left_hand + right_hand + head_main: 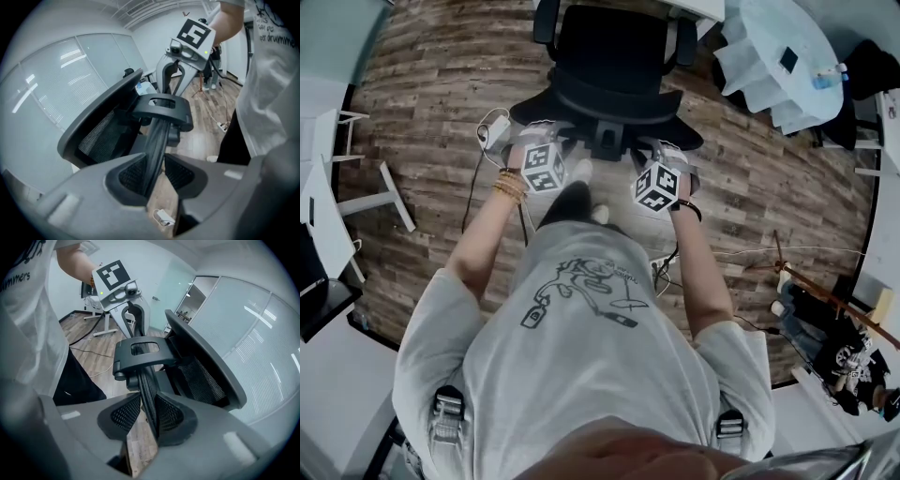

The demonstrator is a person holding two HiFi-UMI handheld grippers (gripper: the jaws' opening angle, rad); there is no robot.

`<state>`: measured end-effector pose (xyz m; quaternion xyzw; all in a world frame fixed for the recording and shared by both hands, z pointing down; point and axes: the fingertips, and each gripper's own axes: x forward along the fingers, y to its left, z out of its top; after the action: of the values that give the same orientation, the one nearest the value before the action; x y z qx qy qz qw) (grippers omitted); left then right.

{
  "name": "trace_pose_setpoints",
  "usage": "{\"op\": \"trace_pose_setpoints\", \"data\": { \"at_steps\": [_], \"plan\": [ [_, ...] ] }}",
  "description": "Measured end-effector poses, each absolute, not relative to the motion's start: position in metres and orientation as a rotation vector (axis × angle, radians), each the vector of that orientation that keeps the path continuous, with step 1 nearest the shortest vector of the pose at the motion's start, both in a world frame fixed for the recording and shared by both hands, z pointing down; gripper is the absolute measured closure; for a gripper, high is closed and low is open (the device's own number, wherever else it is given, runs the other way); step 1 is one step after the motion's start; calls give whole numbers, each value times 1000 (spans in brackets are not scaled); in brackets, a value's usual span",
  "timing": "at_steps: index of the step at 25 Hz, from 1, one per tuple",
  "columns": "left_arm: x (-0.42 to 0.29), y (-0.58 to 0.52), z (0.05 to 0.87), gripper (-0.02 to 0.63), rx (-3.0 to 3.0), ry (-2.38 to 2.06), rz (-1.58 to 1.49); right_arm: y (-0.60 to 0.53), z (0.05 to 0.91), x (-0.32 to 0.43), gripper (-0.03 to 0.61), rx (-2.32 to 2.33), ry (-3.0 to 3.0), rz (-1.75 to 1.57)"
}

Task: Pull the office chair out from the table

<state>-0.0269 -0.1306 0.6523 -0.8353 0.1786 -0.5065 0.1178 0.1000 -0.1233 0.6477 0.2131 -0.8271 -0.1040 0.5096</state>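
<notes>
Two tools and one chair, logged view by view.

Head view.
- Office chair [614, 56]: black, at 12 o'clock, with its back turned toward me. It stands on the wood floor [422, 84], and a white tabletop [703, 9] edge shows just beyond it at 1 o'clock.
- Left tool [539, 136]: at 11 o'clock, on the near edge of the chair's back.
- Right tool [661, 150]: at 1 o'clock, on the same edge, well apart from the left one.
- White adapter [494, 127]: on the floor at 10 o'clock, just beside the left tool, with its cable trailing.

Left gripper view.
- Backrest rim [157, 140]: a thin black ribbed edge running from 6 toward 12 o'clock. I read the left tool's two mesh pads as clamped on it, one on each side.
- Mesh backrest [101, 136]: at 9 o'clock.
- Black bracket [164, 105]: sits on the rim at 12 o'clock. The right tool shows above it.

Right gripper view.
- The same rim stands between this tool's pads and they close on it, so I log the right tool as clamped on the chair.
- The bracket is at 12 o'clock and the mesh at 3 o'clock.
- The left tool shows at 11 o'clock.
</notes>
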Motion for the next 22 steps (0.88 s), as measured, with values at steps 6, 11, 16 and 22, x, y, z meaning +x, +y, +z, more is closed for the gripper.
{"op": "trace_pose_setpoints", "data": {
  "at_steps": [6,11,16,22],
  "plan": [
    [-23,-111,651,492,-2439,544,-1491,-101,646,104,471,508,-1989,-247],
    [-19,-87,649,492,-2443,538,-1494,-78,644,107,471,501,-1995,-242],
    [-16,-69,648,492,-2452,533,-1494,-60,643,111,471,478,-2011,-231],
    [-29,-50,648,492,-2457,523,-1499,-40,643,97,471,440,-2030,-200]
  ]
}}
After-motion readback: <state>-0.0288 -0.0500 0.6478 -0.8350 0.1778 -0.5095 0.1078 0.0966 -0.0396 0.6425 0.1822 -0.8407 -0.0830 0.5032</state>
